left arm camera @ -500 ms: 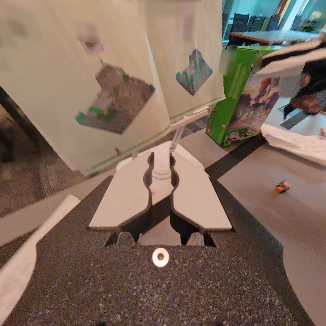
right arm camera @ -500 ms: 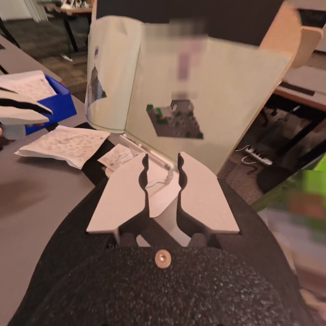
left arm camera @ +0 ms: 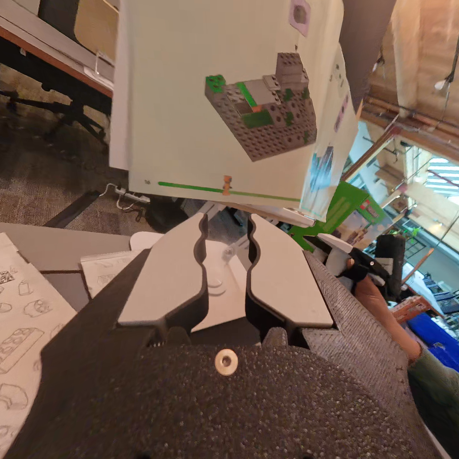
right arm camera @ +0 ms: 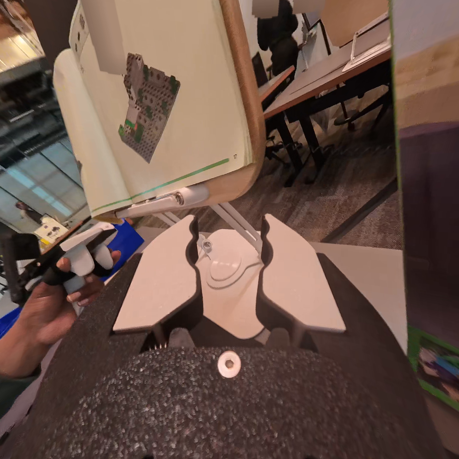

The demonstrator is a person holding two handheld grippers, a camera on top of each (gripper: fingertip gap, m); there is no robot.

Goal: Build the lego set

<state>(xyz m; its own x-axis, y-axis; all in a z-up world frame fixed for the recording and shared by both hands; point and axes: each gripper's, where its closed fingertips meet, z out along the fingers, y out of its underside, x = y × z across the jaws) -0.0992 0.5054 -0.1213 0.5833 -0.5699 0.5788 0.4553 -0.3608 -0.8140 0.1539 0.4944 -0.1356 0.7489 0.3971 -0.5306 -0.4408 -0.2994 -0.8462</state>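
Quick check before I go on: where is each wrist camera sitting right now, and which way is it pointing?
Left wrist view: behind the open left gripper, facing the instruction booklet on its white stand; right gripper shows right.
Right wrist view: behind the open right gripper, facing the same booklet; left gripper shows left.
Shared: booklet, stand, green box.

An open-plan office is showing here. Long desks (right arm camera: 330,82) with wood-trimmed edges and dark metal legs are standing in rows on patterned grey carpet (right arm camera: 335,203), and a wheeled office chair (left arm camera: 74,109) is sitting beneath one. A white power strip (left arm camera: 129,195) is lying on the carpet. Glass partitions (right arm camera: 37,173) are running along one side, and a person (right arm camera: 280,37) is standing between the far desks.
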